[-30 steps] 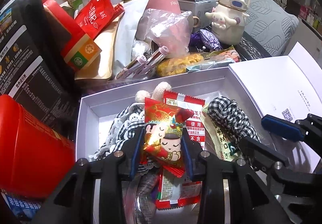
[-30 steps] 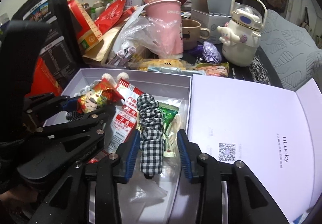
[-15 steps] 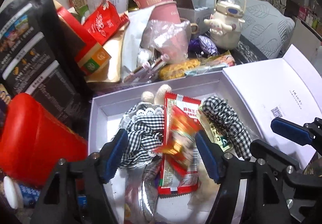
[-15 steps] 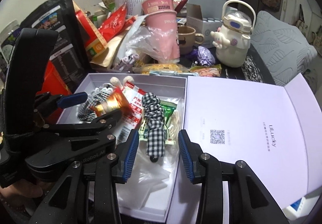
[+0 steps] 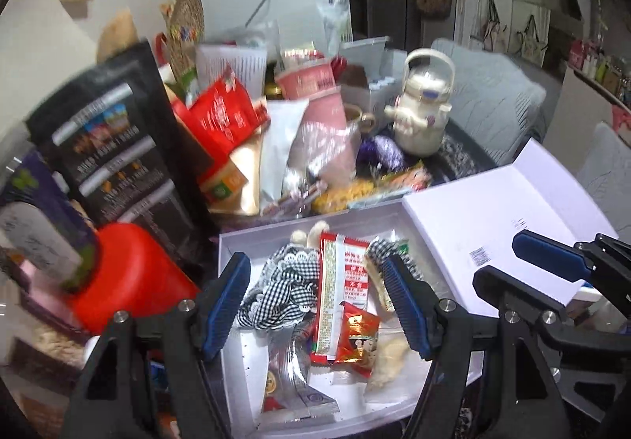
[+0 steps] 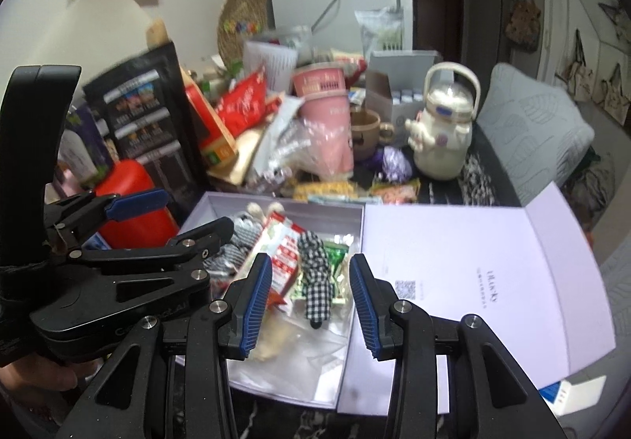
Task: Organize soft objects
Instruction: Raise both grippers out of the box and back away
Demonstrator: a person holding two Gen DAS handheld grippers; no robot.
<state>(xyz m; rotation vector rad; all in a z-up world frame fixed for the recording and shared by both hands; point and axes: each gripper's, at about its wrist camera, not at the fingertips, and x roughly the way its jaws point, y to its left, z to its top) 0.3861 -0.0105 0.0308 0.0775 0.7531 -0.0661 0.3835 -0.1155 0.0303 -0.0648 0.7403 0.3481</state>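
— Both grippers have lifted away from the white box (image 5: 232, 241) since a moment ago, and the small red-and-gold snack packet (image 5: 357, 336) the left gripper (image 5: 321, 307) was pinching now lies loose inside, near the box's front edge.

— So the left one let go?

— Yes, its jaws stand apart with nothing between them, above the packet. The right gripper (image 6: 311, 307) is spread too, empty, hanging over the checked scrunchie (image 6: 317, 277), which lies near the box's right wall beside the long red sachet (image 6: 284, 253).
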